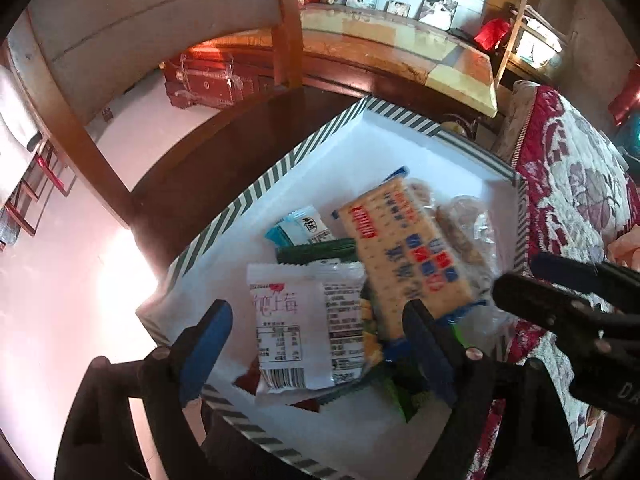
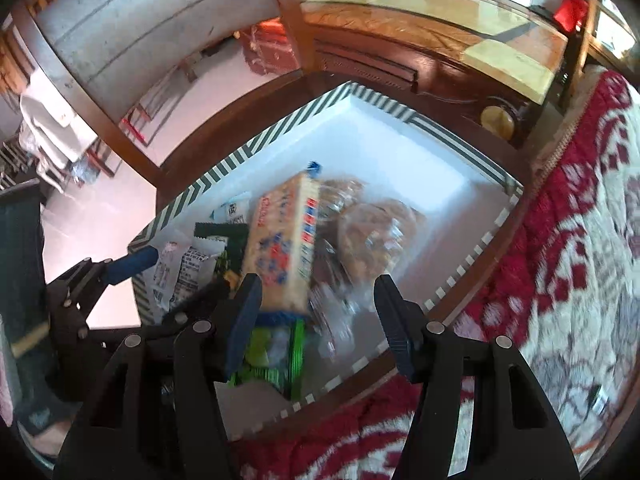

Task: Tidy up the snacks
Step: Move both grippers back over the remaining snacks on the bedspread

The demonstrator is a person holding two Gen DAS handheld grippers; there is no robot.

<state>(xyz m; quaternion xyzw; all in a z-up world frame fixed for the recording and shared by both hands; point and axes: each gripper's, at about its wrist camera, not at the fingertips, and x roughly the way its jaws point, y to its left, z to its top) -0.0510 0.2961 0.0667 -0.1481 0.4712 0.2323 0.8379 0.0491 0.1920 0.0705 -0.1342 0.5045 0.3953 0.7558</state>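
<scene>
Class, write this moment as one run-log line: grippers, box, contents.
left gripper: open, over white strawberry packet | right gripper: open, empty | striped box: holds cracker pack, other snacks

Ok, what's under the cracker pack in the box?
The cracker pack lies on a dark green packet, a clear bag of brown snacks and green wrappers. Anything directly beneath it is covered.

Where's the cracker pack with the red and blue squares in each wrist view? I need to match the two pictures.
Left wrist: cracker pack lies right of centre in the striped box, its near end by the left gripper's right finger.
Right wrist: cracker pack sits centre, just above the right gripper's left finger.
Shared landmark: the striped box's rim.
</scene>
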